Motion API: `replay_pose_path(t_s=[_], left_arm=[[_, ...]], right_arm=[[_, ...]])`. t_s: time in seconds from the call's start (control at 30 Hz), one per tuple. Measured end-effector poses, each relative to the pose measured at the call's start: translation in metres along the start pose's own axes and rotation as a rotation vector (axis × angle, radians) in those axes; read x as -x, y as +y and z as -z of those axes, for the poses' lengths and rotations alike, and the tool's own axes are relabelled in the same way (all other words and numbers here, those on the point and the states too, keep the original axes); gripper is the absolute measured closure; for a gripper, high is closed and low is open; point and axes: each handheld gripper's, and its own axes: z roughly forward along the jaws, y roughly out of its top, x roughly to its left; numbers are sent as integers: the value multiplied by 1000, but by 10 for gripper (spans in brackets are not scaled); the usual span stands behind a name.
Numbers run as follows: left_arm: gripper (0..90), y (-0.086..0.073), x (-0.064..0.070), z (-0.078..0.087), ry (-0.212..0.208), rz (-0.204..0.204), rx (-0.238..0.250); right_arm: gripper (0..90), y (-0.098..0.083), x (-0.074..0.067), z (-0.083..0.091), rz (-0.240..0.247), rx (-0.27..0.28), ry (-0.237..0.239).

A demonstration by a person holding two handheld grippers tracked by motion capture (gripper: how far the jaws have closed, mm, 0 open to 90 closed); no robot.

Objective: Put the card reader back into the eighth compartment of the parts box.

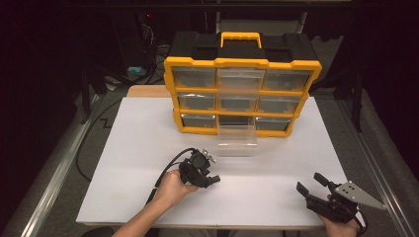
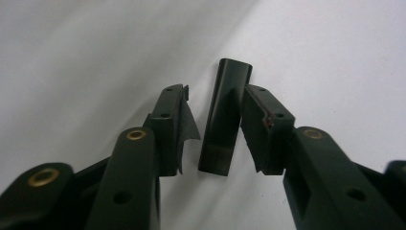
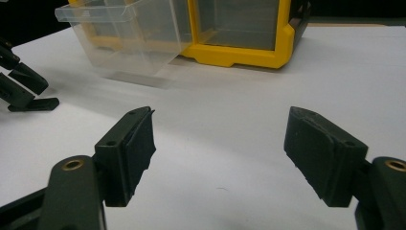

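Left gripper (image 2: 214, 112): jaws standing slightly apart around a black piece (image 2: 225, 117) lying on the table (image 1: 148, 148), right pad touching. Right gripper (image 3: 220, 158): gaping wide, holding nothing. Risk: closing off-centre may be flicking the piece away from the drawer (image 1: 237, 139).

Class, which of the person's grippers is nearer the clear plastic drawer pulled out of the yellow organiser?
Left. The left gripper lies just in front of the clear plastic drawer; the right gripper sits farther off, near the table's front right corner.

light: bright white table (image 1: 148, 148), dark surround | shadows: soft | focus: near claws blurred
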Motion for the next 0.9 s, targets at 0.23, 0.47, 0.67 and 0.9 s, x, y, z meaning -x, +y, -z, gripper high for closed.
replay_pose_path(t_s=[0.23,0.47,0.67,0.9], left_arm=[[678,1,2,-4,-19,-12,-33],[728,0,3,-4,-2,-31,-45],[731,0,6,-4,15,-45,-45],[732,0,5,-1,-2,-54,-28]], right_arm=[[259,0,0,0,2,-1,1],[259,0,0,0,2,1,0],[260,0,0,0,-1,4,2],[261,0,0,1,-1,2,4]])
